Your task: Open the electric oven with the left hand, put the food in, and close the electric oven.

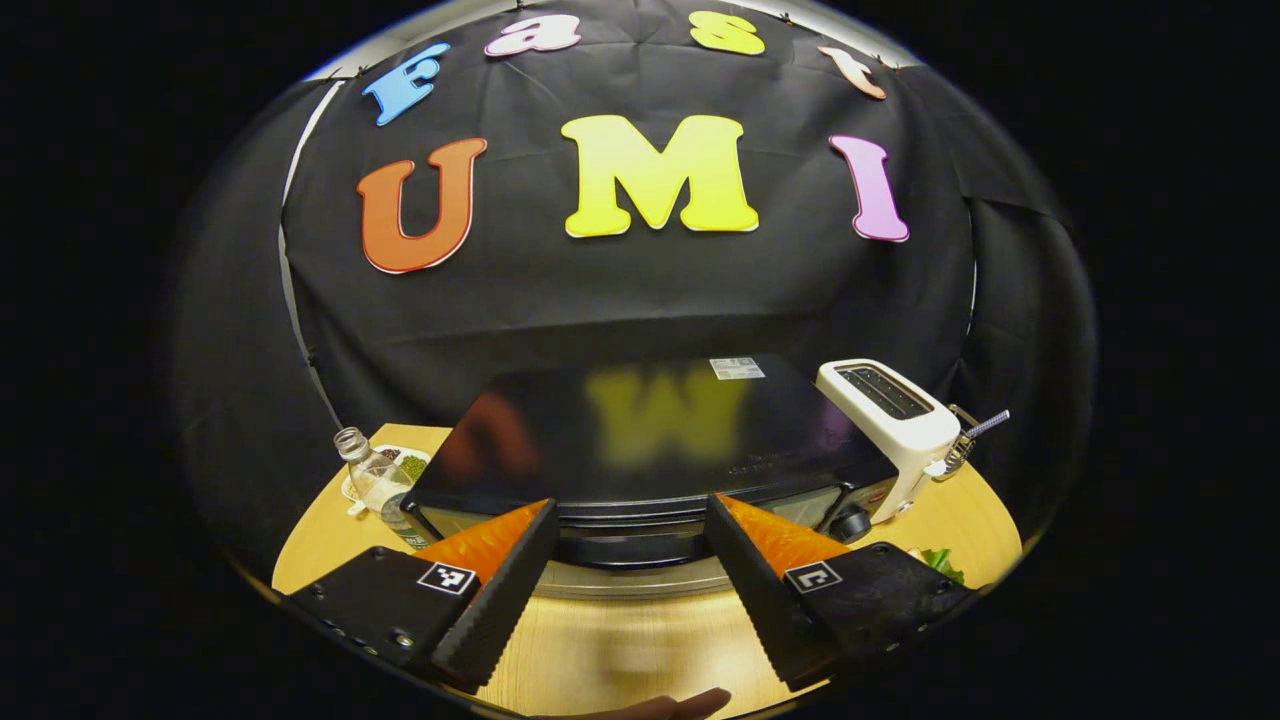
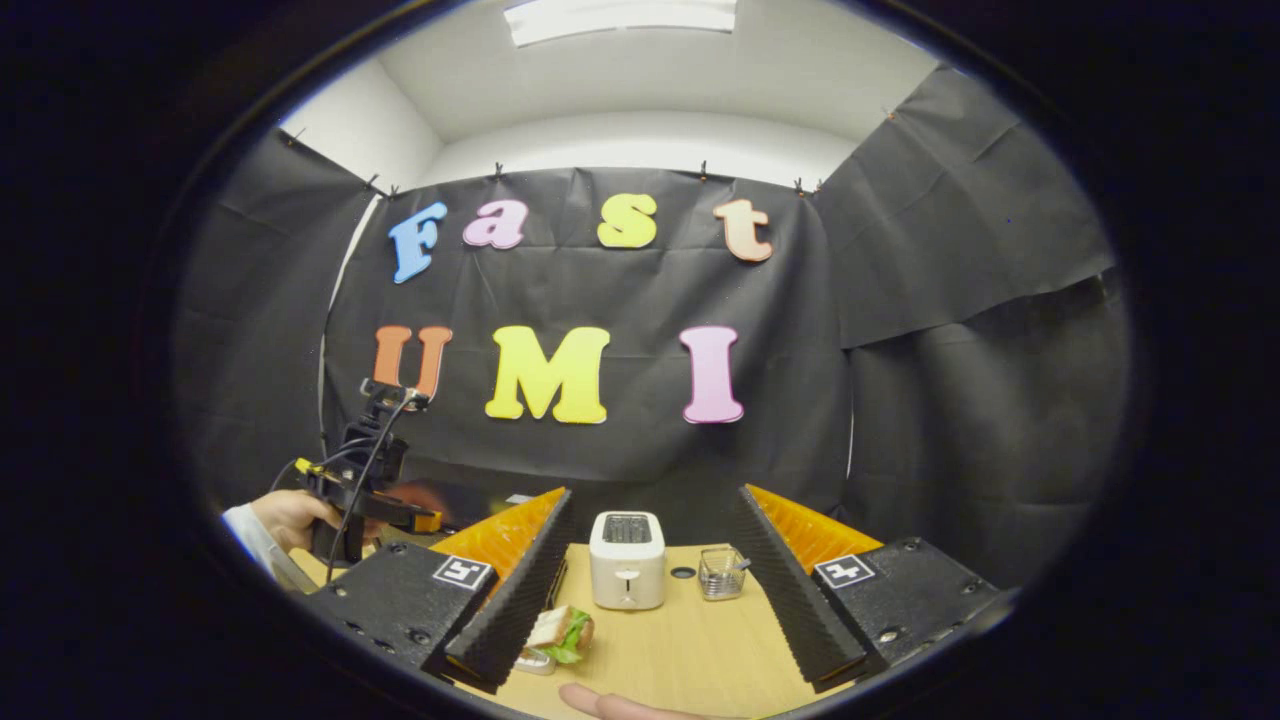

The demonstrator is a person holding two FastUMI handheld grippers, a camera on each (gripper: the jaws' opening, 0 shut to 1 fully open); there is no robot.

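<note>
1. The black, glossy-topped electric oven (image 1: 640, 440) sits in the lower middle of the left gripper view. Its door looks closed, and the dark bar handle (image 1: 630, 548) runs across the front at the lower centre.
2. The left gripper (image 1: 630, 575) is lined up on that handle, its jaws wide apart with one on either side and nothing between them. I judge this as the approach for gripping the handle and pulling the door down.
3. The food, a sandwich with green lettuce between pale bread (image 2: 562, 632), lies on the table at the lower centre-left of the right gripper view, just beside the right gripper's left finger.
4. The right gripper (image 2: 650, 590) hangs back over the table, its jaws spread and empty. It is probably waiting near the sandwich until the door is open.
5. Around the oven are a white two-slot toaster (image 1: 890, 420) at right, a clear plastic bottle (image 1: 375, 480) at lower left and a small wire basket (image 2: 722, 572).
6. Everything stands on a pale round wooden table (image 1: 640, 650), which is enclosed by black cloth walls under a white ceiling.
</note>
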